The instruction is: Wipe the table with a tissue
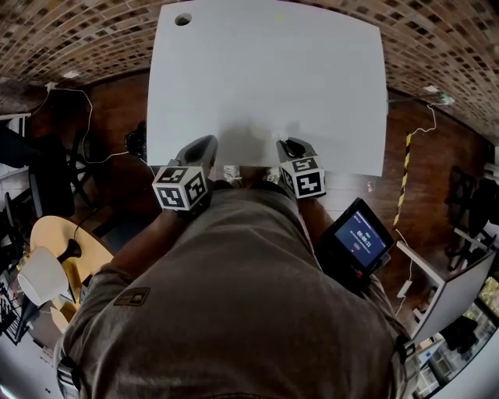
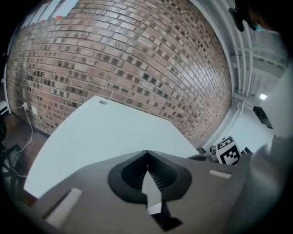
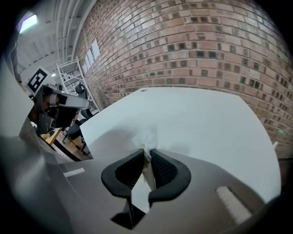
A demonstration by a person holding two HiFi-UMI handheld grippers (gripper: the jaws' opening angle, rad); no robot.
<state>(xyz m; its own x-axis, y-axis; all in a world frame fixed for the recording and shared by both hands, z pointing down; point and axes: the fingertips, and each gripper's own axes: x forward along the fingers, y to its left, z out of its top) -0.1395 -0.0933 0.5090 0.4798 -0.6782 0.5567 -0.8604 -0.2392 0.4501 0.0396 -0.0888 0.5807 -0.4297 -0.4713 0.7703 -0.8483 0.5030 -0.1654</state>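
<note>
A white table (image 1: 265, 78) fills the middle of the head view. My right gripper (image 1: 290, 146) hangs over its near edge, right of centre. In the right gripper view the right gripper (image 3: 146, 151) is shut on a small crumpled white tissue (image 3: 147, 137), which sticks out past the fingertips just above the tabletop (image 3: 206, 119). My left gripper (image 1: 204, 148) is over the near edge too, a little to the left. Seen in its own view, the left gripper (image 2: 146, 153) is shut with nothing between the jaws, and the bare tabletop (image 2: 105, 132) lies ahead of it.
The table has a round cable hole (image 1: 182, 19) at its far left corner and a faint yellow mark (image 1: 279, 15) near the far edge. A brick wall (image 2: 128, 59) stands behind it. A device with a lit screen (image 1: 361, 238) sits at the person's right, a wooden chair (image 1: 54, 241) at the left.
</note>
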